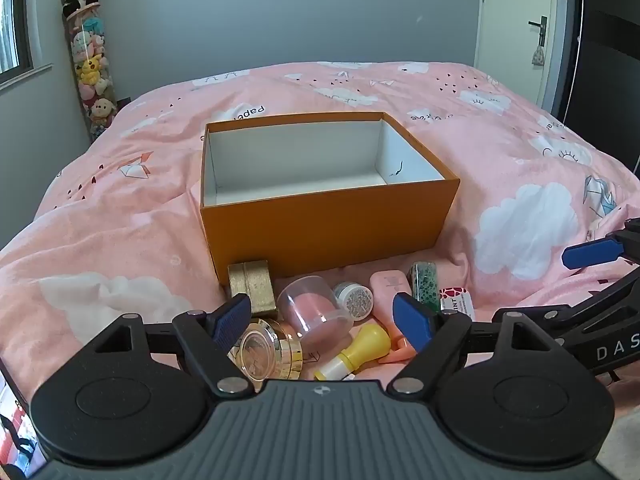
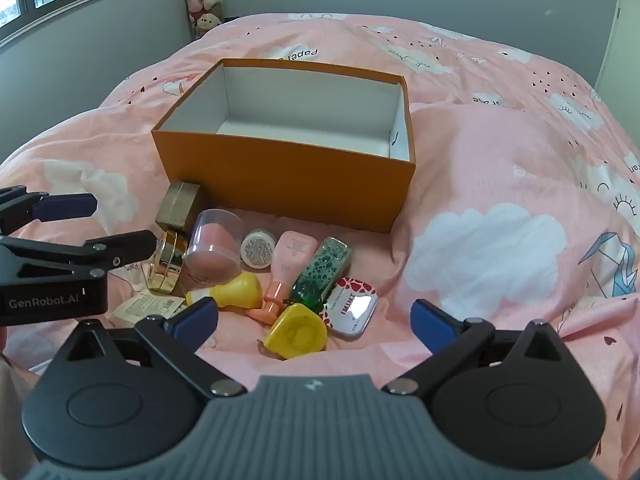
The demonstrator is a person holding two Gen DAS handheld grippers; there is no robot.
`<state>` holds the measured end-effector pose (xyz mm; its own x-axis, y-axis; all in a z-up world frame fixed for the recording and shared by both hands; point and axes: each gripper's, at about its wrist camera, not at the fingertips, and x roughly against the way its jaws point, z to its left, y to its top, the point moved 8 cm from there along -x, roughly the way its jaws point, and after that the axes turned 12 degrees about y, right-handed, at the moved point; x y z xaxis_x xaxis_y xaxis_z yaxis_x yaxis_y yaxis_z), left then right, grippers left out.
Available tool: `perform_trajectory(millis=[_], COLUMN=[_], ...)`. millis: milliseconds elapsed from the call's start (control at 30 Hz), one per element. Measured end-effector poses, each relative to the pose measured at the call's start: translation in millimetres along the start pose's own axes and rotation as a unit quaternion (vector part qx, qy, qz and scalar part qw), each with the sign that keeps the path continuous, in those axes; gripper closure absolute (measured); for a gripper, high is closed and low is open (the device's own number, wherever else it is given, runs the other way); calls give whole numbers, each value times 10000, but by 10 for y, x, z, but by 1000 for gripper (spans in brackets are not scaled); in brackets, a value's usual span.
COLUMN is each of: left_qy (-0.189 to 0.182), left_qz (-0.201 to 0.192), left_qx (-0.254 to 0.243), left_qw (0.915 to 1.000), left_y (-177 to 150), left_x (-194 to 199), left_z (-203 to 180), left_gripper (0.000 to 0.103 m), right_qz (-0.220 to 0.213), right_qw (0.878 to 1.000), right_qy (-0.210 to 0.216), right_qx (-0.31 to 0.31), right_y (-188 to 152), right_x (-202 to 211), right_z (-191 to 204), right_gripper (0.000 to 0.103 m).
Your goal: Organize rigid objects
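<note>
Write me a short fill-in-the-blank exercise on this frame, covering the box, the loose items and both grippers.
1. The orange box on the pink bedspread holds ____ items.
2. The mint tin lies ____ the box, on the bedspread.
3. The left gripper and right gripper both have their jaws ____.
4. The tape measure nearest the right gripper is coloured ____.

Missing words: no; outside; open; yellow

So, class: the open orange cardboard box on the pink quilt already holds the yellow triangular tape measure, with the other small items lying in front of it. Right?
Not quite. The orange cardboard box is empty; the yellow triangular tape measure lies on the pink quilt among the other items, as the right wrist view shows.
</note>
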<state>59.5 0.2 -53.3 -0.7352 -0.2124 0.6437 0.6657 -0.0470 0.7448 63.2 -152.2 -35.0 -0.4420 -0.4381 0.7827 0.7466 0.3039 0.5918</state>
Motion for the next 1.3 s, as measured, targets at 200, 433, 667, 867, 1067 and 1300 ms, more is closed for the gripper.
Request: perform_trajectory(millis=[200,433,667,867,1067,1300], left_qy=[15,-94,-143,-99,-91,-104], left_qz=[44,73,150,190,196,205], left_qx=[36,28,-3,-28,-29,-31], left_qw=[10000,9999,9998,9998,9998,9997], left_y=[-15,-76,-50,-49,-48,-48], left_x=[-1,-35,-40,-38,-44,-44], left_z=[16,28,-9,-20,-17,-20], left_gripper=[8,9,9,9,9,9], right_qz=[48,65,90,100,118,140], right_qw=[10000,10000,10000,9999,9999,9999], right_qy=[-15,10,-15,-20,-2,-5], right_qx=[1,-25,-12,-14,-35,-32], right_y=[8,-20,-10,-13,-18,-17], right_x=[5,21,-17,-24,-34,-42], right_z=[5,-32,-14,-11,-26,-23], right_gripper=[2,2,2,2,2,2])
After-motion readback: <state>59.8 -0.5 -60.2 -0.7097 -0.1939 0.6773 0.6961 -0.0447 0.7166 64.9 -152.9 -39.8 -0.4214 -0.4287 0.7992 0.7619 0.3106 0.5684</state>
